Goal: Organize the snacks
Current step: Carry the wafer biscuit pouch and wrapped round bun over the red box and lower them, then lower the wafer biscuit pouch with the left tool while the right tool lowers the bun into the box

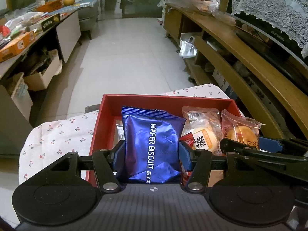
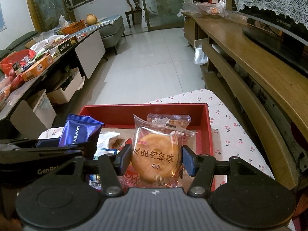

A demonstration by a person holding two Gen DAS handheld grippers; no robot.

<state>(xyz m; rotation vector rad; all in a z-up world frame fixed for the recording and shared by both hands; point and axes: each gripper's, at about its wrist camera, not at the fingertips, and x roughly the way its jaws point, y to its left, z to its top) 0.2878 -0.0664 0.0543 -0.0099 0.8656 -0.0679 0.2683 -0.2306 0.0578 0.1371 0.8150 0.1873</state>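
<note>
Over the tray: both tongs are hovering.
Left tongs (image 1: pixel 152 154): pinching the wafer pack (image 1: pixel 152 144).
Right tongs (image 2: pixel 154 158): pinching a pastry (image 2: pixel 156 158).
Tray (image 1: pixel 100 127): sitting on the cherry cloth (image 1: pixel 57 134).
Room: tiled floor (image 1: pixel 125 53), wooden cabinet (image 2: pixel 250 57).

My left gripper (image 1: pixel 152 154) clamps the blue wafer biscuit packet (image 1: pixel 153 148) upright over the red tray (image 1: pixel 107 115). I see 2 wrapped round pastries (image 1: pixel 206 136) inside, and the right gripper (image 1: pixel 250 150) just beside them.
</note>
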